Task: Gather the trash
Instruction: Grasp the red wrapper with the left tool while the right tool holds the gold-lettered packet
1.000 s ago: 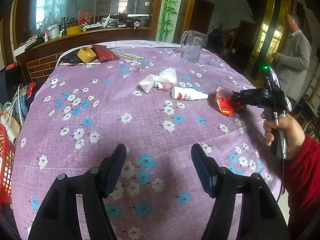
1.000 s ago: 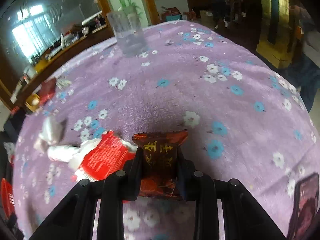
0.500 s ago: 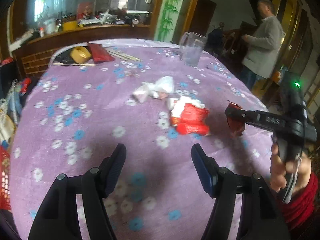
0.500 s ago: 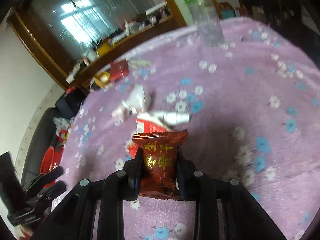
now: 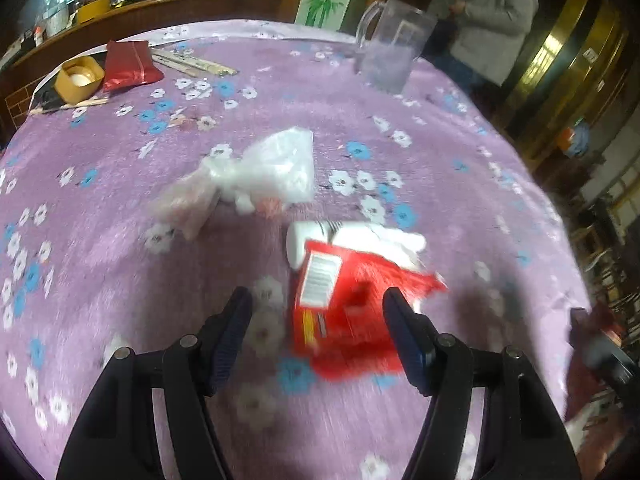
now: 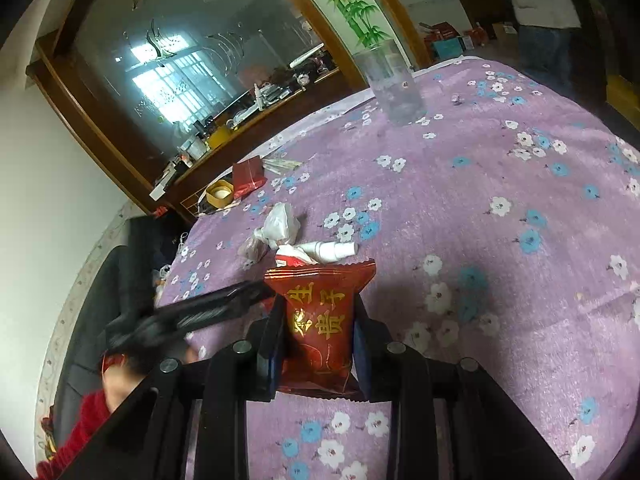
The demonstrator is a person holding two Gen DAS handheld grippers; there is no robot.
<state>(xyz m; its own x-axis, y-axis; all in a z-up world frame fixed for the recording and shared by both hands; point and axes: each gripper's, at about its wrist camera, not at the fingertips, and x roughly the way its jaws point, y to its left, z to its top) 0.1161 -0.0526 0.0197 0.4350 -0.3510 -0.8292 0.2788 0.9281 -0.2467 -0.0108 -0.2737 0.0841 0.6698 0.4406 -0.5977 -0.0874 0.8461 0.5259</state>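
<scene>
The right tool (image 6: 318, 330) pinches a dark red snack packet (image 6: 319, 320) with gold characters, held upright above the near part of the purple flowered surface (image 6: 500, 240). The left tool (image 5: 318, 332) is spread wide, its fingers either side of a red wrapper (image 5: 348, 308) lying on the surface, not touching it. Just beyond lie a white bottle (image 5: 352, 238) and a crumpled clear plastic bag (image 5: 276, 168); a clear pitcher (image 5: 390, 46) stands at the far right.

Two red wrappers (image 5: 348, 312) (image 6: 320, 320), one white bottle (image 5: 352, 238), one crumpled plastic bag (image 5: 272, 170), one clear pitcher (image 5: 390, 46)
</scene>
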